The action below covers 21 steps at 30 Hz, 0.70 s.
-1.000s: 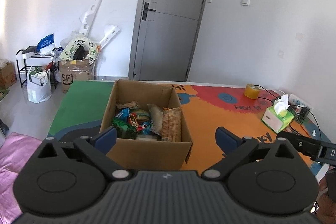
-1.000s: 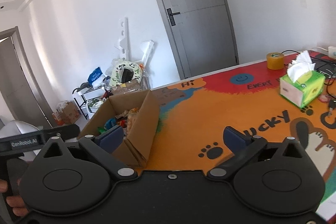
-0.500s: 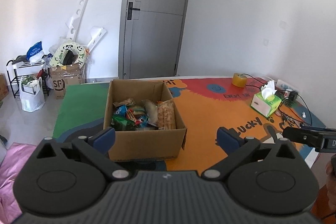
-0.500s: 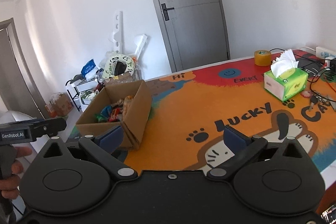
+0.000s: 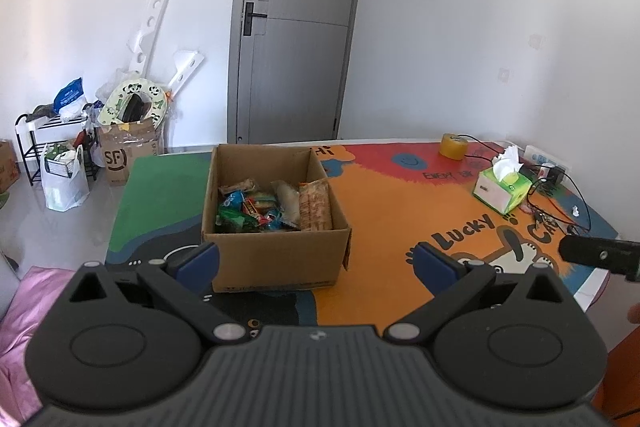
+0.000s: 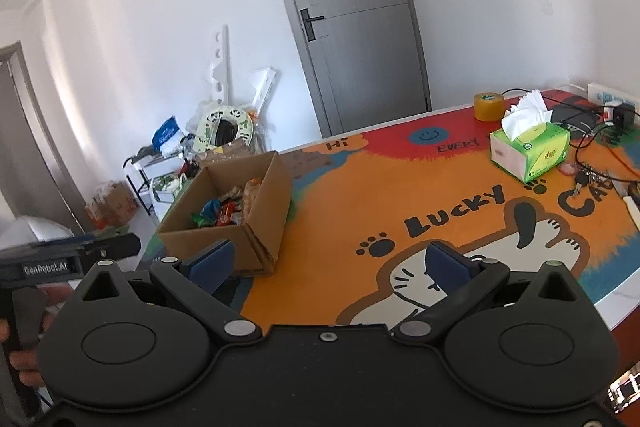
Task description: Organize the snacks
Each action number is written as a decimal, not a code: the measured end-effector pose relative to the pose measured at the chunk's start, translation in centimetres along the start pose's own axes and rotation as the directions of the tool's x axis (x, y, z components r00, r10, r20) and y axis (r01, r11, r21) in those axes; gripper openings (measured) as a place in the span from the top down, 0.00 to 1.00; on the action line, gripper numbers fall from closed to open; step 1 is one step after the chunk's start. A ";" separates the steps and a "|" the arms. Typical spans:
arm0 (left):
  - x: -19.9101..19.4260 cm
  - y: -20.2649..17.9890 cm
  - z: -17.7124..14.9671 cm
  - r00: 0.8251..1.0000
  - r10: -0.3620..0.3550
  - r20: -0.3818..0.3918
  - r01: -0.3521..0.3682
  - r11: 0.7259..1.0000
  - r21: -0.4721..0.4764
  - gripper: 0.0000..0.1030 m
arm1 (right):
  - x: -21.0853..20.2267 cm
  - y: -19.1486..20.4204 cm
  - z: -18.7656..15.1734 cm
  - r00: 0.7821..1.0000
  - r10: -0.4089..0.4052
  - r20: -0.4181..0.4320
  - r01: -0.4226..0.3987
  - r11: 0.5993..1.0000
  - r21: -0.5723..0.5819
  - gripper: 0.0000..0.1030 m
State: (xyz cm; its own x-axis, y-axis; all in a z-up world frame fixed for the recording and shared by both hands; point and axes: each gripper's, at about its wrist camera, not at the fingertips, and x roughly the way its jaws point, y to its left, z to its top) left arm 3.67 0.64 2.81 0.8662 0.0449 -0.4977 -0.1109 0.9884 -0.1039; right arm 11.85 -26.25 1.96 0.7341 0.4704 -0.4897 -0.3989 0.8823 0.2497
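At the far left, off the table, a black shoe rack [image 5: 38,143] is seen against the wall, with a white plastic bag [image 5: 64,175] hung at its front and a taped carton marked SF [image 5: 128,147] beside it on the floor. A pink cloth [image 5: 20,307] is spread at the near left.

The left gripper [image 5: 316,259] is held above the near edge of the table, its blue-padded jaws set wide apart with nothing between them. Just beyond it the cardboard box [image 5: 276,259] is placed on the left part of the printed table mat [image 5: 400,195], open at the top. The snacks [image 5: 276,205] are gathered inside it — small coloured wrappers at the left of the box floor, a long orange-brown packet laid along the right wall.

To the right, the orange part of the mat is printed with the word LUCKY and a cartoon dog. Farther right and far, a yellow tape roll [image 5: 454,145] is set near the table's back edge, and a green tissue box [image 5: 502,187] is placed nearer, with black cables [image 5: 560,195] and a white power strip [image 5: 548,163] beyond it.

The right gripper [image 6: 332,265] is held over the near right of the mat, well apart from the cardboard box [image 6: 240,223] — its jaws are likewise spread wide and empty. A bunch of keys [image 6: 584,183] is seen just right of the tissue box [image 6: 532,151].
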 end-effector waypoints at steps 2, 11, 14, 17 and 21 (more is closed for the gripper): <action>-0.2 -0.1 0.0 1.000 0.002 0.001 -0.002 1.000 0.006 0.01 | 0.1 0.1 0.0 1.000 -0.016 0.001 0.016 1.000 -0.009 0.00; -0.3 -0.2 -0.1 1.000 0.011 -0.001 -0.011 1.000 0.009 0.01 | 0.6 0.5 -0.2 1.000 -0.017 -0.015 0.017 1.000 -0.018 0.00; -0.2 0.0 -0.2 1.000 0.014 -0.007 -0.014 1.000 0.003 0.01 | 0.6 0.6 -0.2 1.000 -0.022 -0.017 0.022 1.000 -0.022 0.00; -0.4 0.0 -0.1 1.000 0.021 -0.005 -0.021 1.000 -0.006 0.01 | 0.6 0.7 -0.2 1.000 -0.021 -0.020 0.021 1.000 -0.024 0.00; -0.5 -0.2 0.0 1.000 0.029 -0.006 -0.029 1.000 0.003 0.01 | 0.6 1.1 -0.2 1.000 -0.013 -0.023 0.011 0.998 -0.057 0.00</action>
State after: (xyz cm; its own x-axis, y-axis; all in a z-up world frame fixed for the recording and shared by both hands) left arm 3.24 0.42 3.08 0.8599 0.0730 -0.5053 -0.1346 0.9871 -0.0866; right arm 11.72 -25.04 1.80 0.7261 0.4589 -0.5120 -0.4210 0.8855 0.1966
